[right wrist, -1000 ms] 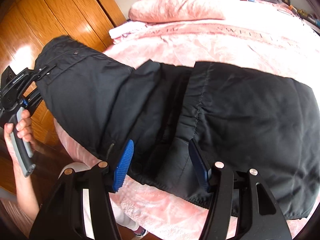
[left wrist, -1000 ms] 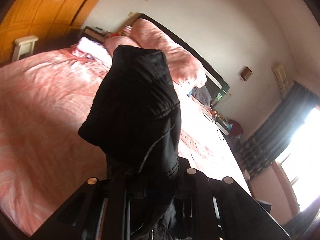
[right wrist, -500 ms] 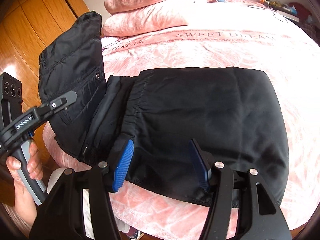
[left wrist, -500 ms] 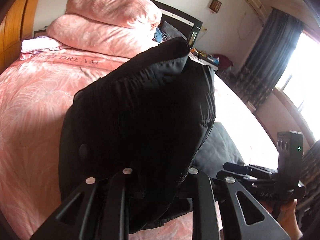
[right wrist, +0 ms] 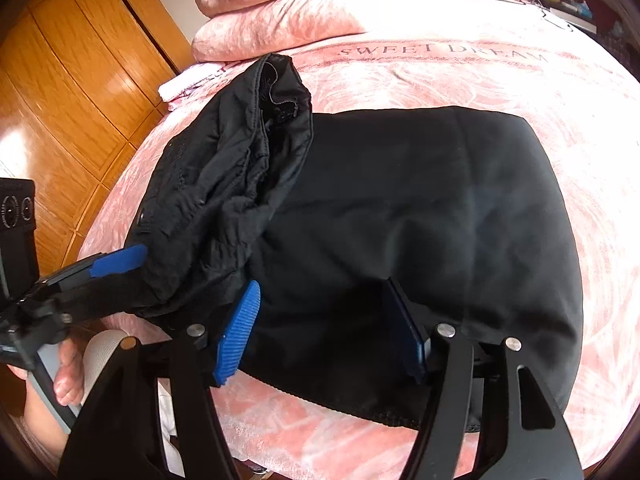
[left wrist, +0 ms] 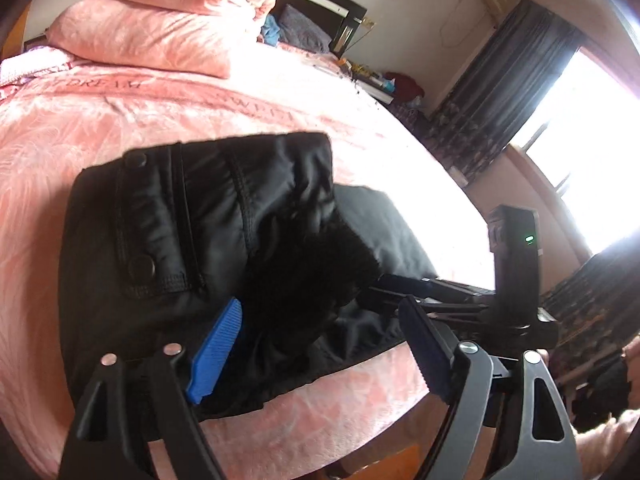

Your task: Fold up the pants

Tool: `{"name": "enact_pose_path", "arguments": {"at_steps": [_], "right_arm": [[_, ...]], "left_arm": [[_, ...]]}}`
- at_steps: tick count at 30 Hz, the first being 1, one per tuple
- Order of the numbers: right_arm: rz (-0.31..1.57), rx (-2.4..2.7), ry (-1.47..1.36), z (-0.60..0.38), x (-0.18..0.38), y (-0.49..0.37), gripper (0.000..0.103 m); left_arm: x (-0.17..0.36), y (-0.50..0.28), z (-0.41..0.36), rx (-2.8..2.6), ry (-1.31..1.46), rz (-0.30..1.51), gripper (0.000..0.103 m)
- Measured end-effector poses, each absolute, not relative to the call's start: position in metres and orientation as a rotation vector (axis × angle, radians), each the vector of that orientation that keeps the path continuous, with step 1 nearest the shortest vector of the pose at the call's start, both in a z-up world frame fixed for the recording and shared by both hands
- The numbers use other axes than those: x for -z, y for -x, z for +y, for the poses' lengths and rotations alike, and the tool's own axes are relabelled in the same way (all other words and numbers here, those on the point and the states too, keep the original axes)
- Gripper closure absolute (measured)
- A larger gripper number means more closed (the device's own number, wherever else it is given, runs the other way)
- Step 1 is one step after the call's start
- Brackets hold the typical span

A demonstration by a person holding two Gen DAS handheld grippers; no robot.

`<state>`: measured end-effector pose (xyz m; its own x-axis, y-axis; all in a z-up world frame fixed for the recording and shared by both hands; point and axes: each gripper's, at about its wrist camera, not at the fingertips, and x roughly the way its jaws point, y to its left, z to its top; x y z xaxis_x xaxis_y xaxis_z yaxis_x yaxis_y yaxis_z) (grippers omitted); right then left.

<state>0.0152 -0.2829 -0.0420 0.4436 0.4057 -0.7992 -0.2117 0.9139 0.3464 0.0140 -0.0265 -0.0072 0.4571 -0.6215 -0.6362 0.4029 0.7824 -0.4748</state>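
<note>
The black pants (right wrist: pixel 420 208) lie folded on the pink bed. Their waist end, with a snap pocket (left wrist: pixel 160 224), is laid over the left part in a loose, rumpled heap (right wrist: pixel 224 184). My left gripper (left wrist: pixel 320 352) is open just over the near edge of that heap, holding nothing; it also shows at the left of the right wrist view (right wrist: pixel 116 260). My right gripper (right wrist: pixel 324 328) is open over the near edge of the flat folded part, blue pads (right wrist: pixel 240 332) apart; its body shows in the left wrist view (left wrist: pixel 516 264).
Pink bedspread (right wrist: pixel 520 72) with lettering runs to stacked pink pillows (right wrist: pixel 280 12) at the headboard. Wooden wardrobe doors (right wrist: pixel 72 80) stand at the left. A curtained window (left wrist: pixel 560 120) and a cluttered bedside shelf (left wrist: pixel 372 76) are at the right. The bed's near edge (right wrist: pixel 320 440) is below my grippers.
My left gripper carried the lifted waist end over onto the folded pants, laid it down and opened. My right gripper stayed open at the near edge.
</note>
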Motion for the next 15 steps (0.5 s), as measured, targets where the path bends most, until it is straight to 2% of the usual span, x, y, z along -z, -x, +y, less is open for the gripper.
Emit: {"name": "enact_pose_path", "arguments": {"at_steps": [1, 4, 9, 11, 13, 15], "right_arm": [[1.043, -0.388, -0.215, -0.284, 0.041, -0.016, 0.034], [1.049, -0.402, -0.258, -0.287, 0.040, -0.015, 0.033], [1.065, -0.387, -0.235, -0.281, 0.038, -0.016, 0.032], [1.065, -0.379, -0.227, -0.278, 0.034, -0.014, 0.032], [1.045, -0.379, -0.242, -0.279, 0.026, -0.012, 0.032], [1.014, -0.395, -0.276, -0.280, 0.014, -0.012, 0.027]], "left_arm": [[0.001, -0.012, -0.018, 0.613, 0.276, 0.864, 0.011], [0.000, -0.018, -0.001, 0.459, 0.224, 0.829, 0.011], [0.053, -0.049, 0.000, 0.392, 0.167, 0.962, 0.012], [0.068, -0.046, -0.010, 0.380, 0.118, 0.955, 0.012], [0.060, -0.041, -0.013, 0.391, 0.086, 0.938, 0.012], [0.045, -0.041, -0.010, 0.400, 0.122, 0.917, 0.012]]}}
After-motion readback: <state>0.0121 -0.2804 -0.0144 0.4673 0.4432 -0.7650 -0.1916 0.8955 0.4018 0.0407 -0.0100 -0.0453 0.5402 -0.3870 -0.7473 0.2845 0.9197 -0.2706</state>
